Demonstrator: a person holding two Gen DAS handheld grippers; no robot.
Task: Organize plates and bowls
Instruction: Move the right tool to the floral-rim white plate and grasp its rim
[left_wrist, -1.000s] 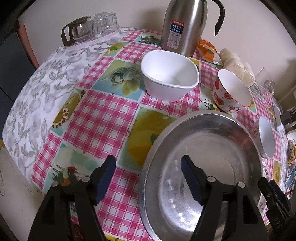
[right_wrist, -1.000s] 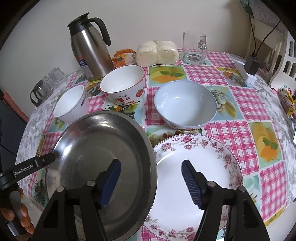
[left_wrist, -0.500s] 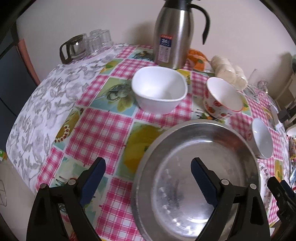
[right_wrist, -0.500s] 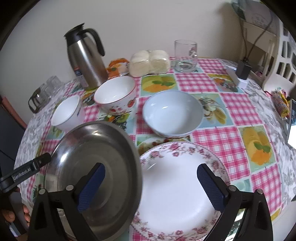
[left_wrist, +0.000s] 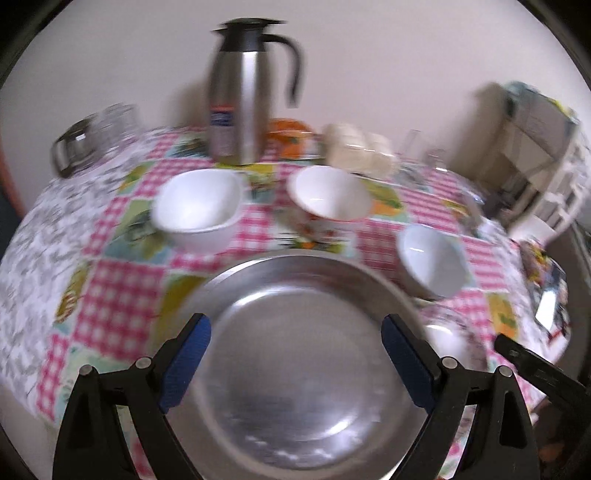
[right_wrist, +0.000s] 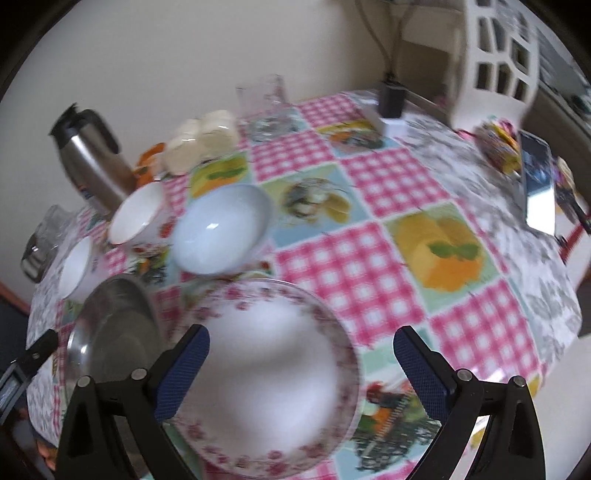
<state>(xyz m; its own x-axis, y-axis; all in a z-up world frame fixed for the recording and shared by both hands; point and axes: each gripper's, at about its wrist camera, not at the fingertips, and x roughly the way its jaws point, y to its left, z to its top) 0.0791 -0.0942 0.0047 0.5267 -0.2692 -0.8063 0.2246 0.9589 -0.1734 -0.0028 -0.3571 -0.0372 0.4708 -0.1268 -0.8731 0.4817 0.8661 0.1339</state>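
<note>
A large steel plate (left_wrist: 303, 350) lies near the table's front edge; it also shows in the right wrist view (right_wrist: 110, 332). My left gripper (left_wrist: 295, 362) is open above it, jaws wide apart. A floral plate (right_wrist: 273, 373) lies to its right, under my open right gripper (right_wrist: 301, 369). Behind stand a white square bowl (left_wrist: 197, 210), a strawberry-print bowl (left_wrist: 328, 199) and a pale blue bowl (right_wrist: 221, 229), which also shows in the left wrist view (left_wrist: 432, 258).
A steel thermos jug (left_wrist: 243, 96), a glass pot (left_wrist: 92, 136), wrapped buns (right_wrist: 203, 144) and a glass mug (right_wrist: 264, 103) stand at the back. A phone (right_wrist: 537, 188) and snack packet (right_wrist: 498, 144) lie at the right. The checked tablecloth (right_wrist: 388, 177) covers the table.
Both grippers have opened wider and drawn back. The left view has swung right over the steel plate; the right view has swung right over the floral plate.
</note>
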